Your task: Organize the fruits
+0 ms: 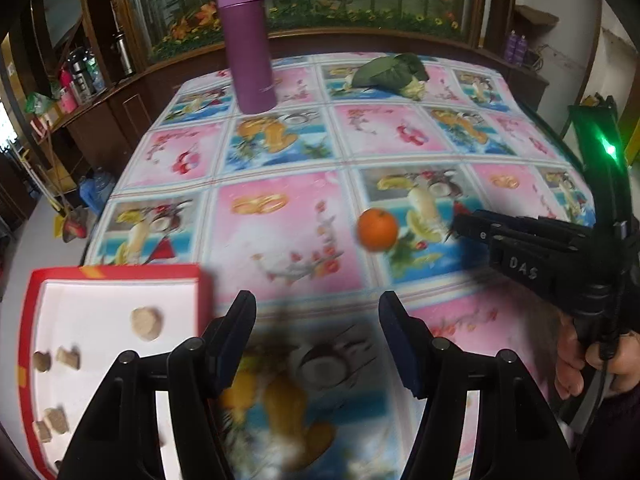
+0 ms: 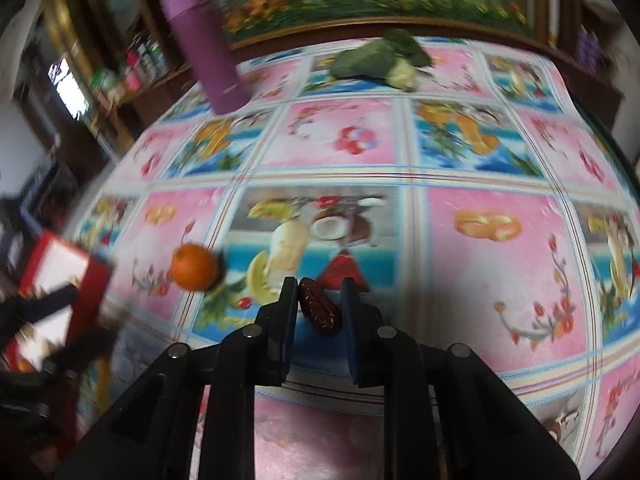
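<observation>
Both low views share tablecloth (near).

Red box blurred, edge-cropped.

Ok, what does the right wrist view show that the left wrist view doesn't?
Only the right wrist view shows the dark date between the right gripper fingers. Only the left wrist view shows the open left gripper, the snack pieces inside the red box, and a hand. Both show the orange, purple flask and green leaves.
</observation>
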`<state>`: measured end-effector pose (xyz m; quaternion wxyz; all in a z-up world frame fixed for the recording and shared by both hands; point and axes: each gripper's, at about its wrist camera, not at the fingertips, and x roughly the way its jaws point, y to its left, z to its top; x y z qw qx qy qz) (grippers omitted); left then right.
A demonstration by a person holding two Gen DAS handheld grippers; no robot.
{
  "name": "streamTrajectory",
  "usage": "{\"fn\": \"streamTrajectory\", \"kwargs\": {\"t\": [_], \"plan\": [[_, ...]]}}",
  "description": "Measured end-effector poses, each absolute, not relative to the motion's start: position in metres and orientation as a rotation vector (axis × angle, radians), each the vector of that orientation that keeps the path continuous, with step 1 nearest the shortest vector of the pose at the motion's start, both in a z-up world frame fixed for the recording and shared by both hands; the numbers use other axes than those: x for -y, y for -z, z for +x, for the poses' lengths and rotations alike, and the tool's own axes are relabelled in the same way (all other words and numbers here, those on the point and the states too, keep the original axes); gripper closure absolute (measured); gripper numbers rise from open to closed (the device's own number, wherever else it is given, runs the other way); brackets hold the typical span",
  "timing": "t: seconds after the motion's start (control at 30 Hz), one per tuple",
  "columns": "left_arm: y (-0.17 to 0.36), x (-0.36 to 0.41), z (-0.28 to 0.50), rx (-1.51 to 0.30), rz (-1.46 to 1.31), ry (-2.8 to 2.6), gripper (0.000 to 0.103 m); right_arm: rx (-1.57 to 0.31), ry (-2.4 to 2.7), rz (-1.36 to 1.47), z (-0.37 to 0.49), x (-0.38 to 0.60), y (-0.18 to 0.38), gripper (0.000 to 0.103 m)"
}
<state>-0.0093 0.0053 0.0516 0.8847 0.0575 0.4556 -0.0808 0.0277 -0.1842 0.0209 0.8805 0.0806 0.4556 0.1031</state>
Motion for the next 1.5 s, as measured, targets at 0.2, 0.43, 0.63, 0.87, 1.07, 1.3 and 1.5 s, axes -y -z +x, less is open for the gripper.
{"fn": "streamTrajectory", "kwargs": {"t": [0.2, 0.43, 0.63, 0.87, 1.07, 1.3, 1.5], "plan": [[-0.042, 0.02, 0.017, -0.935, 0.113, 0.189, 0.039, -0.942, -0.176, 0.324, 0.03, 0.212, -0.026, 0.08], [-0.033, 0.036, 0.036, -0.944, 0.118, 0.194, 0.039, -0.937, -0.174, 0.353, 0.032, 0.213, -0.027, 0.079], [-0.021, 0.042, 0.046, -0.964, 0.124, 0.203, 0.05, -0.941, -0.175, 0.348, 0.033, 0.212, -0.027, 0.079], [-0.013, 0.041, 0.052, -0.973, 0.11, 0.224, 0.072, -0.941, -0.174, 0.339, 0.033, 0.21, -0.026, 0.079], [-0.025, 0.042, 0.035, -0.927, 0.152, 0.188, 0.072, -0.94, -0.181, 0.326, 0.031, 0.208, -0.026, 0.079], [-0.058, 0.03, -0.002, -0.82, 0.164, 0.133, 0.072, -0.93, -0.188, 0.29, 0.027, 0.199, -0.028, 0.079], [-0.077, 0.016, -0.032, -0.765, 0.149, 0.115, 0.072, -0.906, -0.192, 0.266, 0.023, 0.191, -0.028, 0.079]]}}
